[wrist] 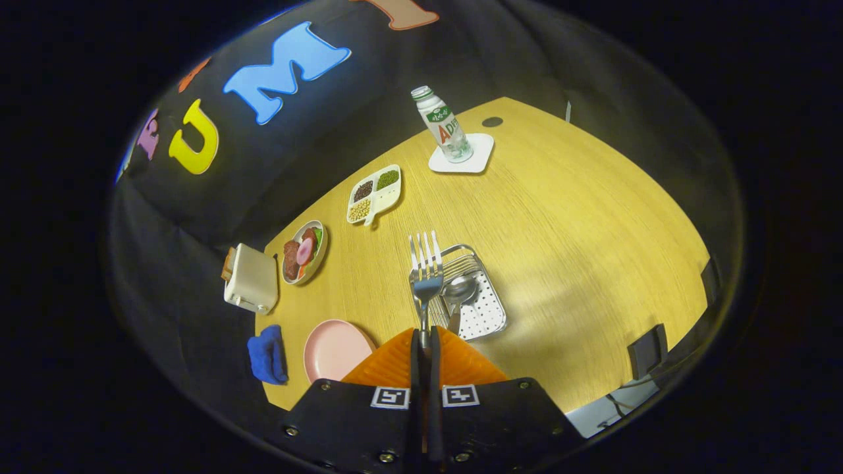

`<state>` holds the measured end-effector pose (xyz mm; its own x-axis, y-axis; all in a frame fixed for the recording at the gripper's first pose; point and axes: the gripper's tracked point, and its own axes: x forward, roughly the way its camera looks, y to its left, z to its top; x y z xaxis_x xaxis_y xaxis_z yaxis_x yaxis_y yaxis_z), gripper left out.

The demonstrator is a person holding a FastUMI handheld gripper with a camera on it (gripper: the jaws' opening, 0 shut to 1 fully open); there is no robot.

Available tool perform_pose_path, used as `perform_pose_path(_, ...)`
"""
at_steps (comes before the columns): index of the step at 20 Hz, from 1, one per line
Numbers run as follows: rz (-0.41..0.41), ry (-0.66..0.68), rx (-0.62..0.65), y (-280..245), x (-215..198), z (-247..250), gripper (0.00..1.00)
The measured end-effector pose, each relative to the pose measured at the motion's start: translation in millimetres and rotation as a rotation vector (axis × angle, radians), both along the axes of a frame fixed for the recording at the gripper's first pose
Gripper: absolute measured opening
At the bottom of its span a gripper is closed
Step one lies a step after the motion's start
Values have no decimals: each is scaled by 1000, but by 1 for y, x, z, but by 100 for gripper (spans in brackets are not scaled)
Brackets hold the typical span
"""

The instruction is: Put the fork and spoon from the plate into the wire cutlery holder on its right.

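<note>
My gripper (425, 339) is shut on the handle of a metal fork (426, 270), whose tines point away from me, held high above the wooden table (579, 263). Beyond the orange fingers (395, 362), the fork's head overlaps the left edge of the wire cutlery holder (484, 309). A spoon (459, 289) lies in the holder, bowl toward the far end. The pink plate (332, 349) sits to the left of the holder and has nothing on it.
A blue cloth (267, 355) lies left of the plate. Farther back stand a toaster (251, 278), a bowl of food (303, 252), a divided dish of beans (374, 194) and a bottle (444, 125) on a white coaster (462, 158).
</note>
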<state>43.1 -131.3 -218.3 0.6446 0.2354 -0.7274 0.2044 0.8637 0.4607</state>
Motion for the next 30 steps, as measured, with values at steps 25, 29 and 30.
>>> perform_pose_path(25, 21, 185, 42, -29, 1, 37, 39)
perform_pose_path(29, 10, 9, -47, -32, 5, 84, 39)
perform_pose_path(30, 3, -42, -62, -31, 7, 99, 39)
